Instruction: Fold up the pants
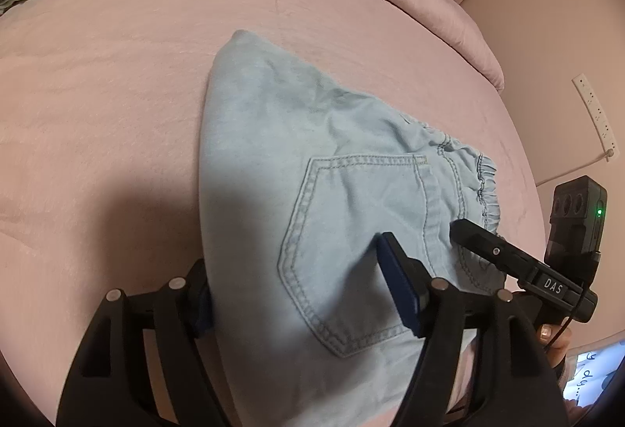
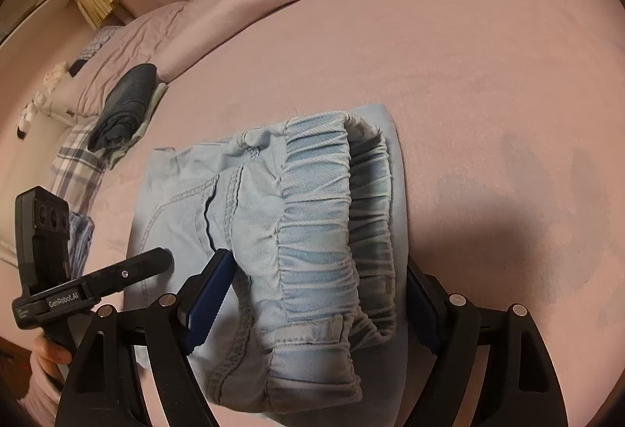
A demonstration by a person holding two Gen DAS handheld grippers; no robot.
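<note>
A: Pale blue pants [image 1: 312, 169] folded on the pink bed [image 1: 117, 95], back pocket [image 1: 351, 231] up.

B: And the left tongs [image 1: 300, 294]?

A: Spread wide over the fold, fabric between them. The right tongs [image 1: 468, 231] sit by the waistband.

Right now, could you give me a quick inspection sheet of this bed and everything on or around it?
Surface: pink bedsheet, lightly creased.
Job's things: light blue pants, folded into a compact bundle, back pocket up, elastic waistband toward the right.
Clutter: dark folded clothes stacked at the far edge.
Grippers: left hand-held gripper and right hand-held gripper both straddle the bundle, jaws apart, pads not pressing.
Cables: black wire on the right unit.
Surroundings: power strip on the wall; plaid pillow beside the bed.
</note>
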